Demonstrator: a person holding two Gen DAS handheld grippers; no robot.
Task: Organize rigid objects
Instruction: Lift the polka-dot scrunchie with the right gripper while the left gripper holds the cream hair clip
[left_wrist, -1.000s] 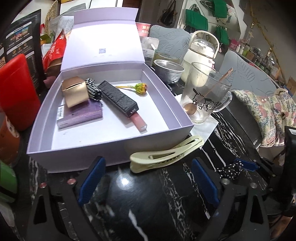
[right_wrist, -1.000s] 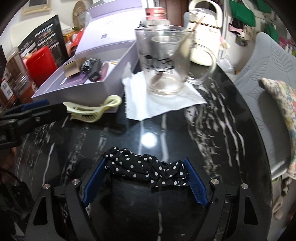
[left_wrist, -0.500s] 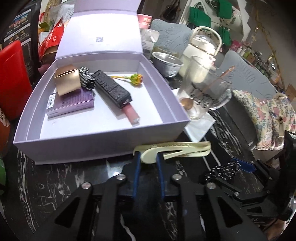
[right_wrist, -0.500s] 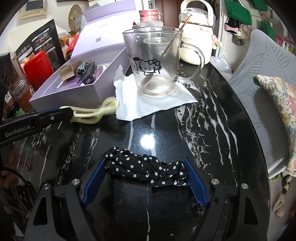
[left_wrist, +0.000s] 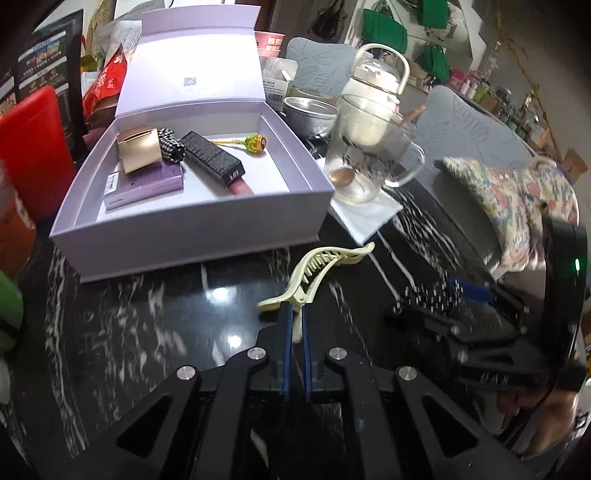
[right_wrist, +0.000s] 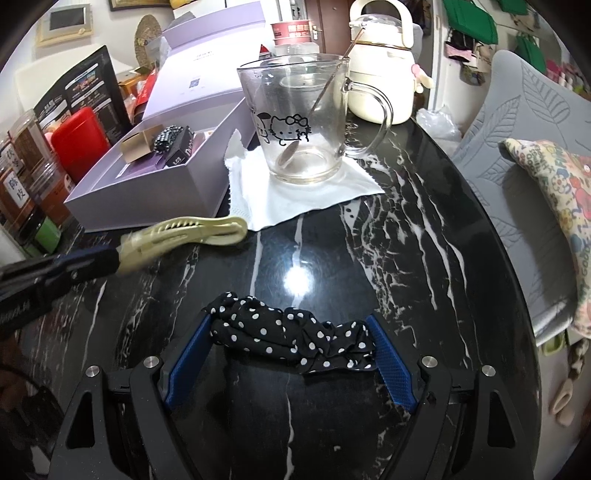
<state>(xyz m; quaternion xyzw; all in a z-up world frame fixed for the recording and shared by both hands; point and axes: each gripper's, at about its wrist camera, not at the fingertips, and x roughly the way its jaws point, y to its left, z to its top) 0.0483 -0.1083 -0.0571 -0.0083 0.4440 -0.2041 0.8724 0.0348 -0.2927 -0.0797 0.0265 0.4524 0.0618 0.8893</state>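
The desk (right_wrist: 424, 236) is glossy black marble veined with white, its edge rounded. On it sits a rigid lavender cardboard gift box (left_wrist: 192, 236), lid hinged upright, with smooth matte walls. Just beside the box stands a clear glass mug (right_wrist: 303, 122) printed with cartoon figures, on a crumpled white napkin (right_wrist: 295, 199), a thin metal spoon leaning inside. The right tongs (right_wrist: 288, 363) stand wide, their textured blue pads flanking a soft black polka-dot scrunchie (right_wrist: 288, 334) bunched between them; whether the pads press the fabric is unclear. The left tongs (left_wrist: 295, 325) are clamped tight on the handle end of a pale yellow plastic hair claw clip (left_wrist: 317, 273), its toothed curved jaws pointing toward the box, in front of the box's near wall. Inside the box lie a flat purple carton (left_wrist: 147, 186), a folded gold card box (left_wrist: 140, 155), a black embossed lip gloss tube (left_wrist: 218, 162) and a lollipop (left_wrist: 255, 144).
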